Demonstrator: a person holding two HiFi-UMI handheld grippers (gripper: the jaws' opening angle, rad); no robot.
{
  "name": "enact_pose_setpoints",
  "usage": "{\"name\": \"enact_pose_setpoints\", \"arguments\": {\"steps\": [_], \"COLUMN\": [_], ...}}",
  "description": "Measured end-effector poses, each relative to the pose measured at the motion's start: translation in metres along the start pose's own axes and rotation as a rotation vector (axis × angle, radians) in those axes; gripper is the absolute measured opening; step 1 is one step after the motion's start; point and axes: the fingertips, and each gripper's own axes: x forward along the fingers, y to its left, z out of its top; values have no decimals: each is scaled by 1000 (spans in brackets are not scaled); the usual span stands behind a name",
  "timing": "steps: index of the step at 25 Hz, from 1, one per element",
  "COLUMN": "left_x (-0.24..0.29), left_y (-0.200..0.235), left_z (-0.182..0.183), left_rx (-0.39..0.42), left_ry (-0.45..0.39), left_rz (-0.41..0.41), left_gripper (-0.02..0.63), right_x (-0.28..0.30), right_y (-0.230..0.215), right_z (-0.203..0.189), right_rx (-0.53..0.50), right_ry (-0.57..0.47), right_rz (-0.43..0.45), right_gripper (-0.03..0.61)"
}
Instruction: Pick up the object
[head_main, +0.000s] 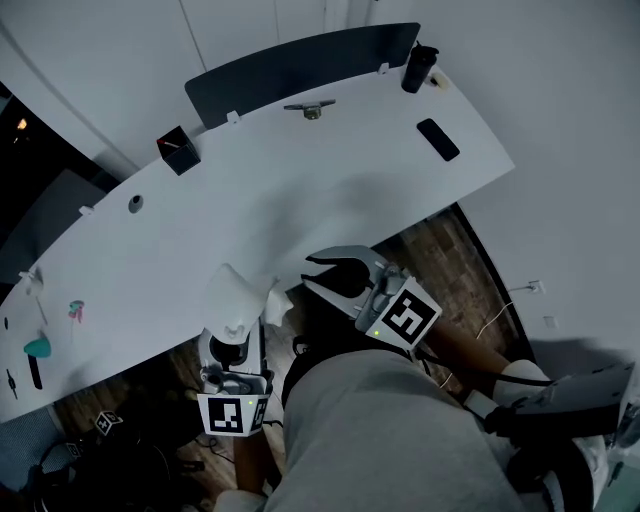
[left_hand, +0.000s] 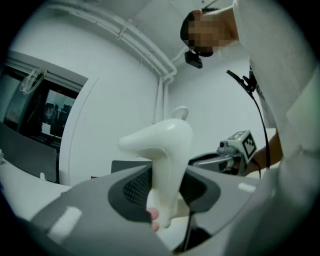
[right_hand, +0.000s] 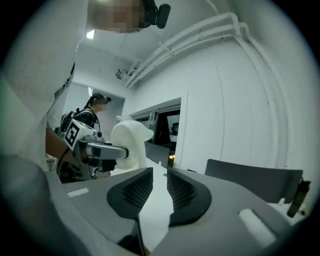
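The white object (left_hand: 167, 150) is clamped in the left gripper (left_hand: 167, 190), whose two dark, dimpled pads press on its narrow stem from either side. In the left gripper view its long axis runs upright through the frame: the stem goes down between the pads and widens upward into a rounded head, which juts out to the left as a blunt, tapering nose, with a small curved nub on top. The surface is smooth and glossy, like moulded plastic, with soft curves and no sharp edges. In the head view the white object (head_main: 232, 293) sticks forward out of the left gripper (head_main: 232, 340), over the near edge of the long white table (head_main: 330, 190) and close to the person's body. The right gripper view shows it from the side (right_hand: 129, 142), standing upright with its nose towards the right. The right gripper (right_hand: 159, 192) holds nothing: its textured pads stand a narrow gap apart, with only the pale tabletop showing between them. In the head view the right gripper (head_main: 325, 272) hangs just beside the object, jaws pointing left. Further back on the table lie a dark phone (head_main: 438, 139) and a dark bottle (head_main: 419, 68), next to a dark curved divider panel (head_main: 300, 70).
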Motion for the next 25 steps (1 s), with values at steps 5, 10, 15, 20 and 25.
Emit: {"name": "enact_pose_setpoints", "arguments": {"steps": [5, 10, 15, 20, 25], "left_x": [-11, -22, -28, -27, -18], "left_y": [0, -3, -9, -21, -38], "left_z": [-4, -12, -24, -27, -29], "left_rx": [34, -3, -21, -41, -18], "left_ry": [0, 15, 36, 43, 62], "left_rz": [46, 50, 8, 15, 51], "left_gripper": [144, 144, 144, 144, 144], "right_x": [7, 13, 11, -3, -21], "right_y": [-3, 7, 21, 23, 12], "right_z": [1, -5, -11, -12, -14], "right_rx": [14, 85, 114, 132, 185], "right_ry": [18, 27, 41, 41, -3], "right_rz": [-132, -222, -275, -282, -283], "right_gripper": [1, 0, 0, 0, 2]}}
